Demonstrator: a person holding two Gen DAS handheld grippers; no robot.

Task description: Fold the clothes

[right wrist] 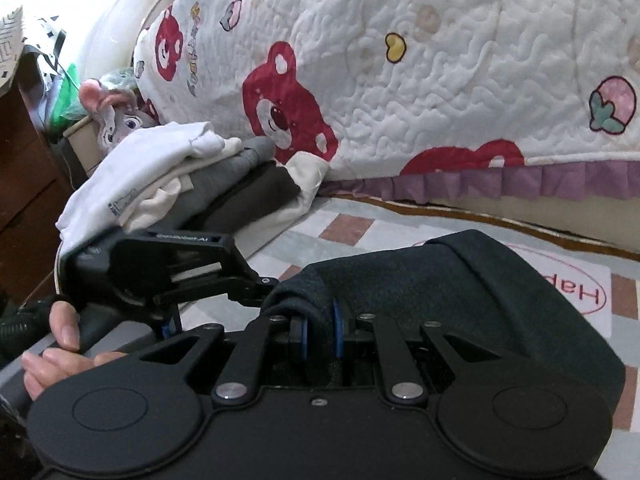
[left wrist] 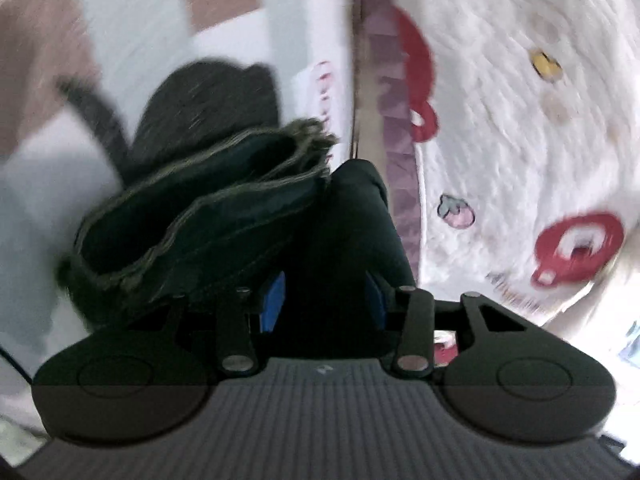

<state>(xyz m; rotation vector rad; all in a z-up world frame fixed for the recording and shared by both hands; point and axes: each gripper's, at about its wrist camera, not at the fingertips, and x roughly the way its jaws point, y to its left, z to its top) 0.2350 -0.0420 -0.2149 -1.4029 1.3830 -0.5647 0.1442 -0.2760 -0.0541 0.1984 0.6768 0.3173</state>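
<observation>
Dark green-grey knit garment [right wrist: 460, 300] is seen lying bunched on the bed's checked grey, white and brown sheet [right wrist: 352, 228], with both tongs gripping it. Right tongs [right wrist: 320, 334] are clamped on a raised fold of the garment, the fabric pinched between the blue-edged pads [right wrist: 337, 332] with only a narrow gap left. Left tongs [right wrist: 268, 286] are seen from the side in the right wrist view, just left of the right tongs, their tips buried in the same edge of fabric; a hand [right wrist: 60, 344] is wrapped around their grip at lower left. In the left wrist view, left tongs [left wrist: 326, 300] are clamped on a thick dark bundle of the garment [left wrist: 352, 240], blue pads [left wrist: 276, 300] visible on either side of it; this view is heavily motion-blurred. A frayed, olive-edged dark hem [left wrist: 208, 208] is spread out to the left of that bundle. A stack of folded white, grey and dark clothes [right wrist: 192, 176] is seen on the bed behind the left tongs, well apart from the held garment. A white quilted blanket printed with red bears and strawberries, trimmed with a purple frill [right wrist: 420, 80], is piled along the far side of the bed. A grey and pink plush toy [right wrist: 116, 116] is seen beside the clothes stack
</observation>
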